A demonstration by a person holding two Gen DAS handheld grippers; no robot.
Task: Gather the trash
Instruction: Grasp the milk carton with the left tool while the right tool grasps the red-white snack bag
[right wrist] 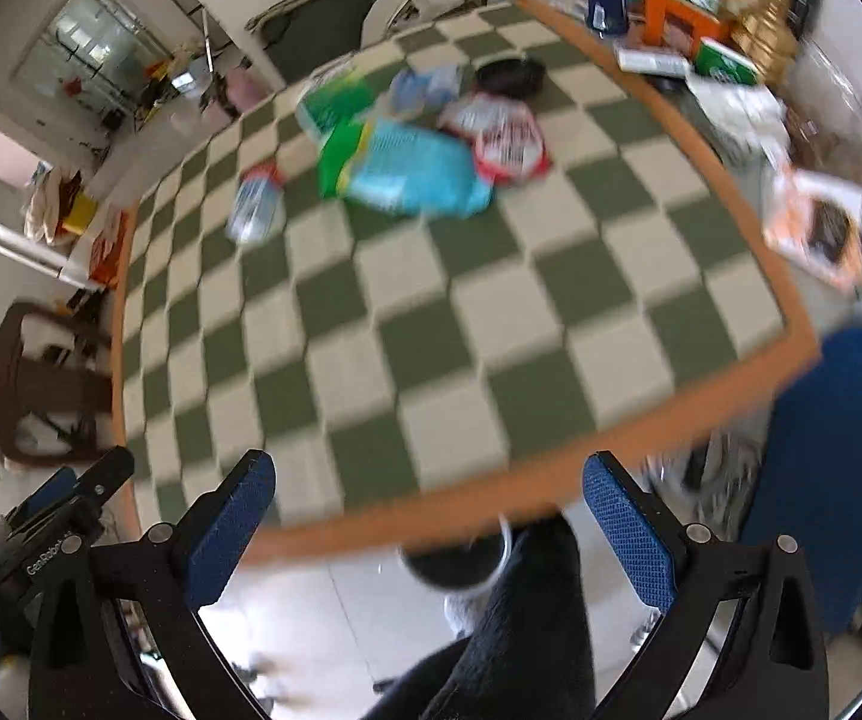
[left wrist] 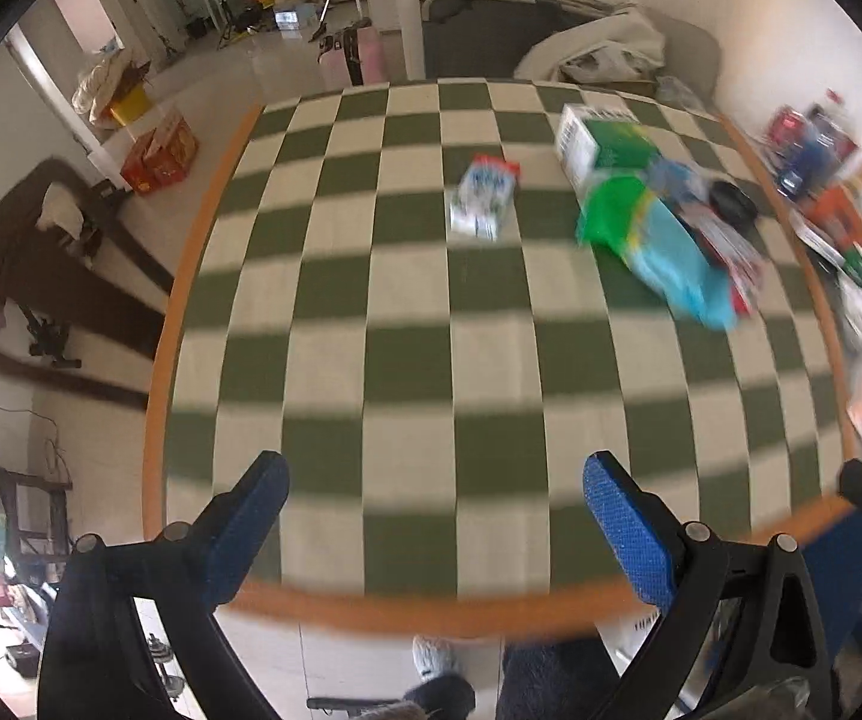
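Trash lies on the far part of a green-and-white checked table [left wrist: 407, 360] [right wrist: 431, 324]. A small blue-and-white packet with a red end [left wrist: 483, 198] [right wrist: 255, 204] lies alone. To its right is a pile: a green-and-white box [left wrist: 598, 141] [right wrist: 335, 99], a green and light-blue bag [left wrist: 658, 246] [right wrist: 407, 168], a red-and-white wrapper [left wrist: 730, 252] [right wrist: 505, 141] and a black dish [left wrist: 730, 204] [right wrist: 511, 75]. My left gripper [left wrist: 433, 534] is open and empty over the near table edge. My right gripper [right wrist: 428, 534] is open and empty at the near edge. Both views are motion-blurred.
Boxes and packages [left wrist: 838, 198] [right wrist: 694, 6] crowd a surface right of the table. A blue bin-like object [right wrist: 838, 456] stands by the table's near right corner. A dark wooden chair [left wrist: 53, 276] [right wrist: 47, 384] is on the floor to the left. A person's legs [right wrist: 526, 630] are below.
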